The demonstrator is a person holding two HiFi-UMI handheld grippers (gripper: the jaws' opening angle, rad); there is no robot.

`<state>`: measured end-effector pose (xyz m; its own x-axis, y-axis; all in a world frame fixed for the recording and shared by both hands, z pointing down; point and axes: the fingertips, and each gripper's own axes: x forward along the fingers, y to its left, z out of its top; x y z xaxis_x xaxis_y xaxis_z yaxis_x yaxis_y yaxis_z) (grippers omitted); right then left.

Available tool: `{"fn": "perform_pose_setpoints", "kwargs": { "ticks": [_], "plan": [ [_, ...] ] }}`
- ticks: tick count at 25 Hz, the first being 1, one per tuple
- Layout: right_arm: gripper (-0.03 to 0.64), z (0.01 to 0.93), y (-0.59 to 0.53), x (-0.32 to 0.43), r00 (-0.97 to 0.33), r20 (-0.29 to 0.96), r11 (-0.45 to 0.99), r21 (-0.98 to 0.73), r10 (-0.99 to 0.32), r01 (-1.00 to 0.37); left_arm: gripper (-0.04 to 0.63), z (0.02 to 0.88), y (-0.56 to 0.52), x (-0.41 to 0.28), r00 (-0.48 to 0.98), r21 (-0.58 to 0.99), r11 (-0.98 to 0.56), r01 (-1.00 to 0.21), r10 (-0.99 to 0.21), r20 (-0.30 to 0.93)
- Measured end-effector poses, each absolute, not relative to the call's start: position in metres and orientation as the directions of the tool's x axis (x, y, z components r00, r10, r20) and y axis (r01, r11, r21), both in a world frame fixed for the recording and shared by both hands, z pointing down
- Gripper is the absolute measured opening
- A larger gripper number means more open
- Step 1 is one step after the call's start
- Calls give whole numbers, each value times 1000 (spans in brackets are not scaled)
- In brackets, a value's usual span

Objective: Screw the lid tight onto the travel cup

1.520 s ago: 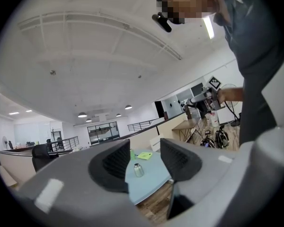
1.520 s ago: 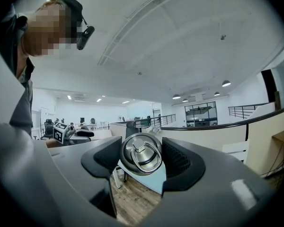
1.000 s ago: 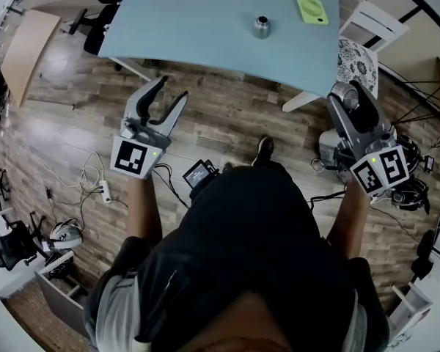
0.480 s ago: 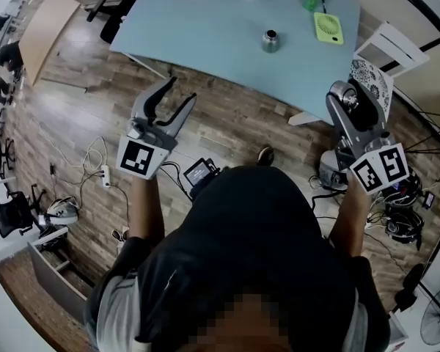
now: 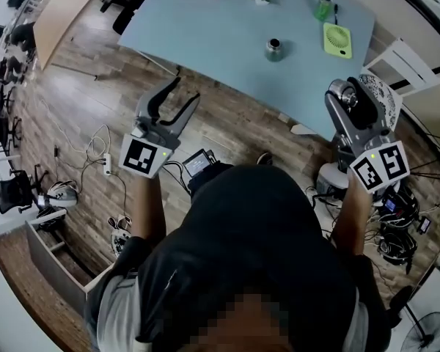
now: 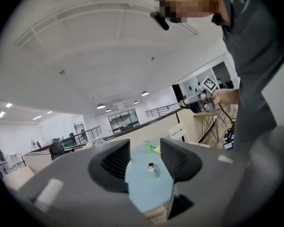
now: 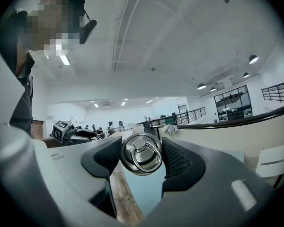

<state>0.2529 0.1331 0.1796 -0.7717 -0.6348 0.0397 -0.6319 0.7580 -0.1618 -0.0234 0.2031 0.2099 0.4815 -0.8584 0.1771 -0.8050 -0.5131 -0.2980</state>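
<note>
I stand back from the light blue table (image 5: 220, 28), with bare wooden floor (image 5: 95, 116) between me and its near edge. The travel cup (image 5: 273, 48) stands upright on it with open tabletop all round, and a green fan (image 5: 336, 39) lies well to its right. My only markings are the black-and-white squares on my cubes. My left gripper (image 5: 187, 90) has its jaws apart on nothing, and the cup shows far off through the gap. My right gripper (image 5: 350, 97) clamps the steel lid (image 7: 142, 154), well short of the cup.
</note>
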Motion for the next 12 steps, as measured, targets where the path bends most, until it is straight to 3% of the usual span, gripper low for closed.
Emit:
{"fn": "perform_pose_setpoints", "kwargs": {
  "ticks": [12],
  "plan": [
    [265, 189, 104, 254, -763, 62, 744, -187, -643, -642, 252, 212, 162, -12, 519, -290, -552, -782, -834, 189]
  ]
}}
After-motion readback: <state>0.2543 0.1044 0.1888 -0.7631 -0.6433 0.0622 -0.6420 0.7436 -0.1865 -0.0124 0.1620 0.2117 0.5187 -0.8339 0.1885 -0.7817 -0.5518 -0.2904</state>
